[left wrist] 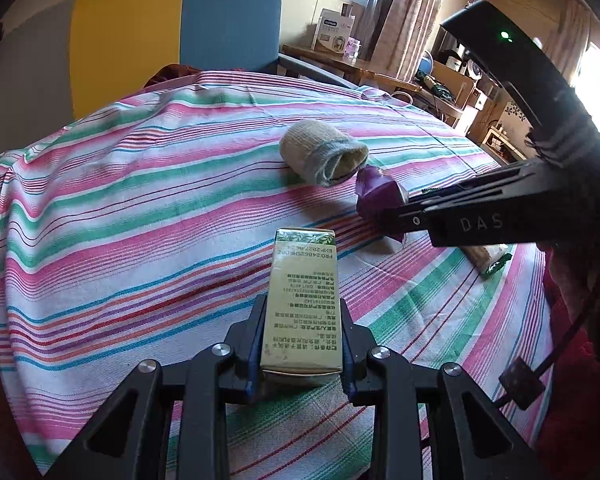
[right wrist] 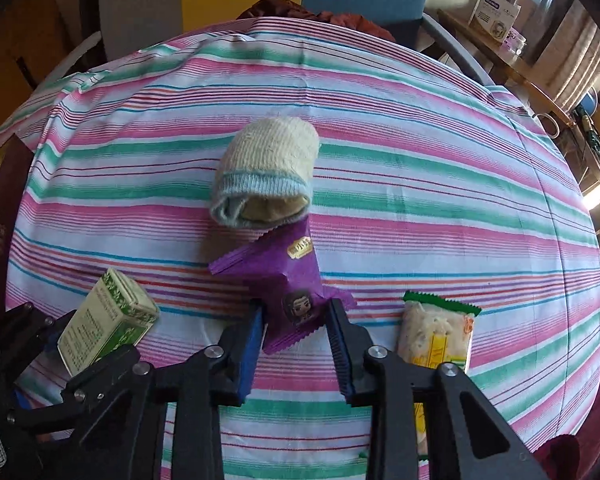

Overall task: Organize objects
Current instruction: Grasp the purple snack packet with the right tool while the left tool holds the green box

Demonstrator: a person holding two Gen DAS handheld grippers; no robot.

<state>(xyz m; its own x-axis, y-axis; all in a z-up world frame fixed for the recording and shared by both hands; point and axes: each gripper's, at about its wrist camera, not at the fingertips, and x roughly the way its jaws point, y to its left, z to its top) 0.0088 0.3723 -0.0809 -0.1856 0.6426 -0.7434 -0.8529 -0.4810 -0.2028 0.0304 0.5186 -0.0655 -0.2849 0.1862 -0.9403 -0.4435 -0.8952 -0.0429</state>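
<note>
Mid-task, two grasps in hand; left gripper (left wrist: 302,344) clenched on green box (left wrist: 302,300), held tilted just above striped table (left wrist: 140,220); right gripper (right wrist: 296,324) clamped on purple snack packet (right wrist: 288,292), near end pinched between the pads, far end touching rolled sock (right wrist: 266,172); green-edged snack packet (right wrist: 436,332) lying just beside the right gripper; no bin or tray visible, so destination unclear. Next, probably: lift the purple packet clear without dragging the sock; carry the box level; set like beside like; thin wrapper likely to slip or crumple.
</note>
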